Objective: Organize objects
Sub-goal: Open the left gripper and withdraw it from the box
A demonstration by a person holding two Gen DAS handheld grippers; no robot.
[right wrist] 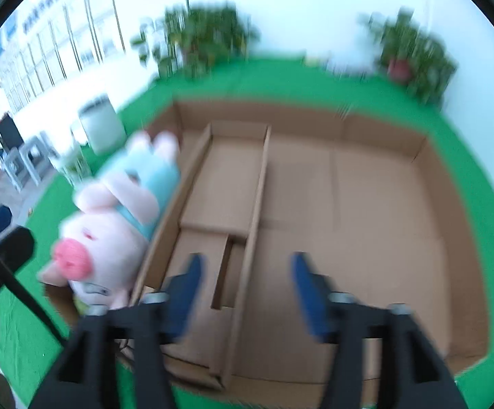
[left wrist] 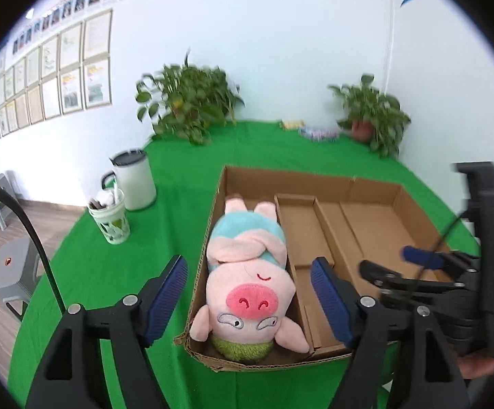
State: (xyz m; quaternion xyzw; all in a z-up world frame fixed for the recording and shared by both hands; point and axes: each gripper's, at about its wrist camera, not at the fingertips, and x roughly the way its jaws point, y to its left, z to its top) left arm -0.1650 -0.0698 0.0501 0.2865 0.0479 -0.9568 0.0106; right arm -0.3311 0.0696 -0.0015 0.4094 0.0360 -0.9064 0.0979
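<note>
While both grippers — left gripper (left wrist: 248, 298), right gripper (right wrist: 245, 288) — gape empty, one plush pig (left wrist: 247, 272) (upside-down) fills one box (left wrist: 376, 184).

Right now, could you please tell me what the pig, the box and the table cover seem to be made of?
Pig: soft plush fabric, matte and fuzzy, with stitched eyes and snout. Box: brown corrugated cardboard, matte; fluting shows along its cut front edge, with folded dividers inside. Table cover: green cloth, probably felt or similar; flat, dull and unshiny.

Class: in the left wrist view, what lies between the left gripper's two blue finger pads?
The plush pig, lying in the cardboard box's leftmost compartment, sits between the open left gripper's pads.
</note>
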